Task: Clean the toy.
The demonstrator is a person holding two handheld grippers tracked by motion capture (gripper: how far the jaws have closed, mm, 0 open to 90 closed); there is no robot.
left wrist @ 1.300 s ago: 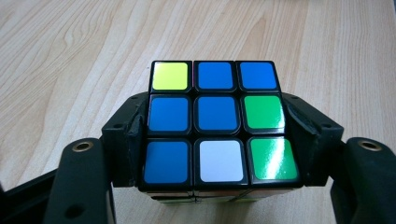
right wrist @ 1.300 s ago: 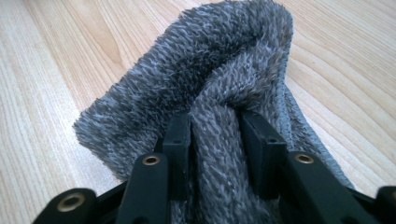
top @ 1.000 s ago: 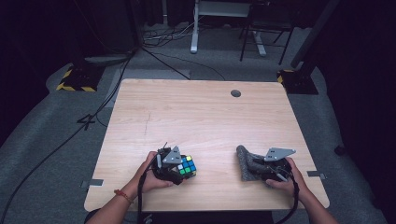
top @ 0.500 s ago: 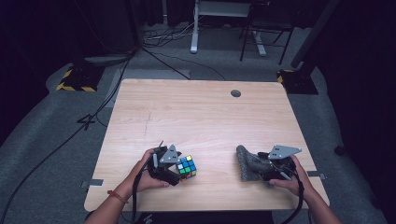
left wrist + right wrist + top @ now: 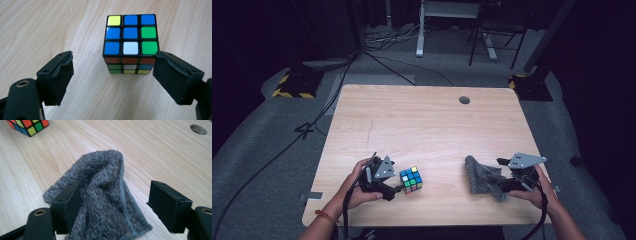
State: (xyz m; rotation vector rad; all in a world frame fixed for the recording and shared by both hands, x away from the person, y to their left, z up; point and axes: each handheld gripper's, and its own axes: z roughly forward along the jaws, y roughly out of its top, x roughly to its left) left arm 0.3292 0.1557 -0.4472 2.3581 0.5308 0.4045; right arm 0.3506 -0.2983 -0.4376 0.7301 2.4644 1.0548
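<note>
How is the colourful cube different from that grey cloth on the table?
The cube is a stiff, square-edged block with bright stickers; the cloth is soft, fuzzy, plain grey. The cube stands squarely, while the cloth lies rumpled into a heap. The cube lies ahead of the open left gripper; the cloth lies between the open right gripper's jaws. Both rest on the table.

A fixed high camera looks forward and down over the whole wooden table (image 5: 427, 125) from the person's side, taking in the floor beyond. Two low, close cameras ride the grippers: the left gripper view faces the Rubik's cube (image 5: 130, 43) just ahead. The right gripper view faces the grey cloth (image 5: 102, 195), catching the same cube at its top-left corner.
</note>
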